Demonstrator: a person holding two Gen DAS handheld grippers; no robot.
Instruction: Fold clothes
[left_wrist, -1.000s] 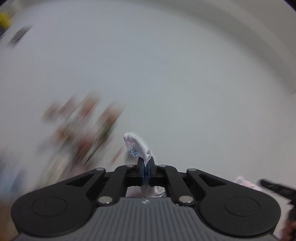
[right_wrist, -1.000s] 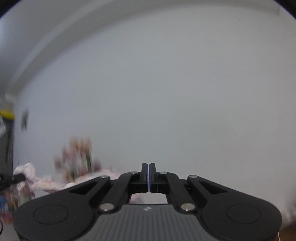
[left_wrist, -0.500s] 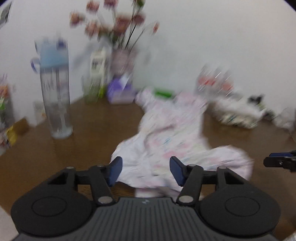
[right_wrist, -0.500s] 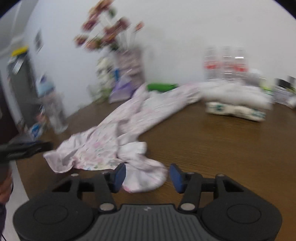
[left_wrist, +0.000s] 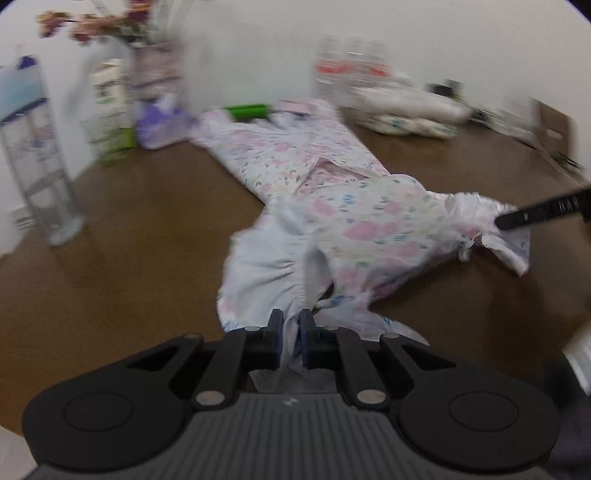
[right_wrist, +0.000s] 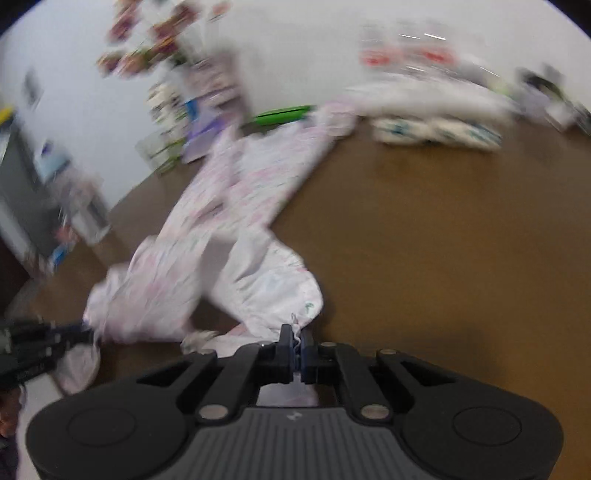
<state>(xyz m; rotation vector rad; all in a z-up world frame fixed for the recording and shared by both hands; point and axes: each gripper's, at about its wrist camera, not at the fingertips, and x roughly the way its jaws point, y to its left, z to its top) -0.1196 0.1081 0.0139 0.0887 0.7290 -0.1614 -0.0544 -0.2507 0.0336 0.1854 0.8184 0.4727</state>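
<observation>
Sprawling across the brown desk (left_wrist: 129, 229), the floral garment (left_wrist: 332, 206) has its near hem pinched in the left tool (left_wrist: 291, 338) and another edge clamped in the right tool (right_wrist: 295, 347). Bare wood lies open to its right. Behind it a green roll (left_wrist: 246, 110), folded cloths (right_wrist: 436, 129), a clear bottle (left_wrist: 40, 177) and blurred flowers (left_wrist: 92, 27) line the wall.

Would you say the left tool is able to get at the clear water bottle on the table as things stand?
Probably not yet: the left tool is shut on the floral garment. The brown table toward the water bottle looks unobstructed, so it would need to release first.
</observation>
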